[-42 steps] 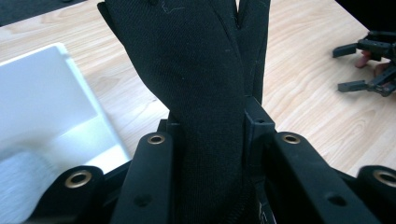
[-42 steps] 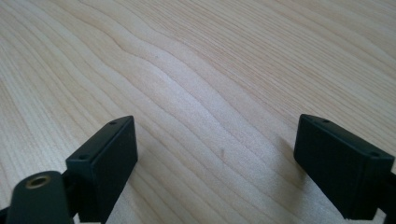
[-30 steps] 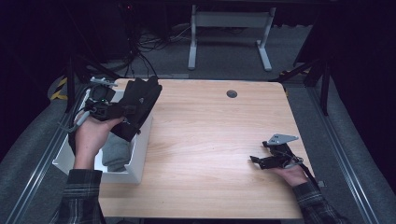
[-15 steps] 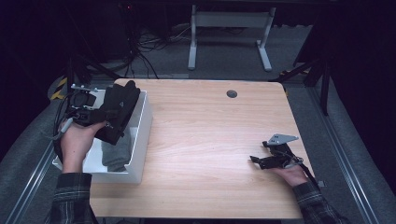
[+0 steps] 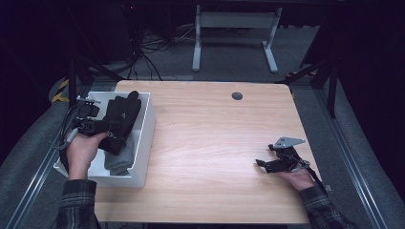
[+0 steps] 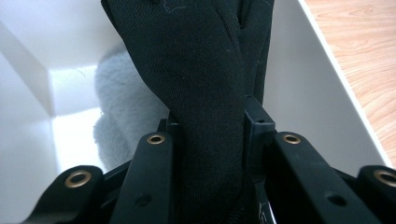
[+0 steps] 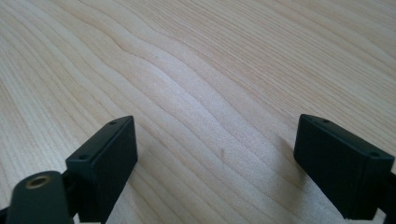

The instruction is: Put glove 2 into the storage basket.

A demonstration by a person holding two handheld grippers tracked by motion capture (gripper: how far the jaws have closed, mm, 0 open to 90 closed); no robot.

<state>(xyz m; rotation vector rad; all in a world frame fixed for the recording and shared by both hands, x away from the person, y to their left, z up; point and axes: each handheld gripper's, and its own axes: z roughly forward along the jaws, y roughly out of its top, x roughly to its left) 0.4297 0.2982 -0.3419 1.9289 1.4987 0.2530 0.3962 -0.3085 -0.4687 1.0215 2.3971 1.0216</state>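
glove point(image 5: 120, 119), black, clenched in the left hand-held gripper point(image 5: 102, 127), hangs over the white bin point(image 5: 143, 143) at the surface's left edge, long axis pointing far, grey cloth point(image 5: 118, 160) below it, while the right hand-held gripper point(image 5: 261, 164) rests released, well apart.

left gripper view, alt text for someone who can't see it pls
Two black jaws clamp a black glove that hangs into a white bin. A grey fuzzy cloth lies in the bin behind it, and the wooden table shows at right.
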